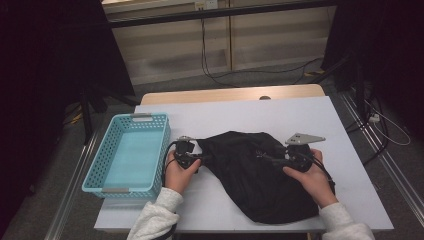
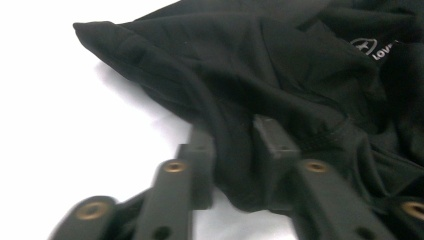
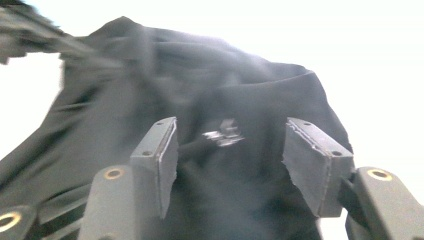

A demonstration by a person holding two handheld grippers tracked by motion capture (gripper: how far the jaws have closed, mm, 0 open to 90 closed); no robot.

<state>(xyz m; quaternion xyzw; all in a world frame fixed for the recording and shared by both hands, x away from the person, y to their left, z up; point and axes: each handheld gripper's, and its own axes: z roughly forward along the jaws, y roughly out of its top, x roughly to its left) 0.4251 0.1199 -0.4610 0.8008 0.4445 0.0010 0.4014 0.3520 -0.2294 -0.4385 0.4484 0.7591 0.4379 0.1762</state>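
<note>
A crumpled black garment (image 1: pixel 255 175) lies on the white table top (image 1: pixel 280 115), right of centre. At its left edge, my left gripper (image 1: pixel 200 157) is shut on a fold of the cloth. In the left gripper view the jaws (image 2: pixel 235 145) pinch that fold of the garment (image 2: pixel 280 65), and a small white logo (image 2: pixel 375 47) shows farther off. My right gripper (image 1: pixel 262 155) sits over the garment's upper right part. In the right gripper view it (image 3: pixel 230 150) stands open above the dark cloth (image 3: pixel 200 80), with its pads (image 3: pixel 312 160) well apart and touching nothing.
A light blue plastic basket (image 1: pixel 95 172) with nothing in it stands at the table's left edge, close to my left hand. Bare white table shows behind and to the right of the garment. Cables lie on the floor beyond the table.
</note>
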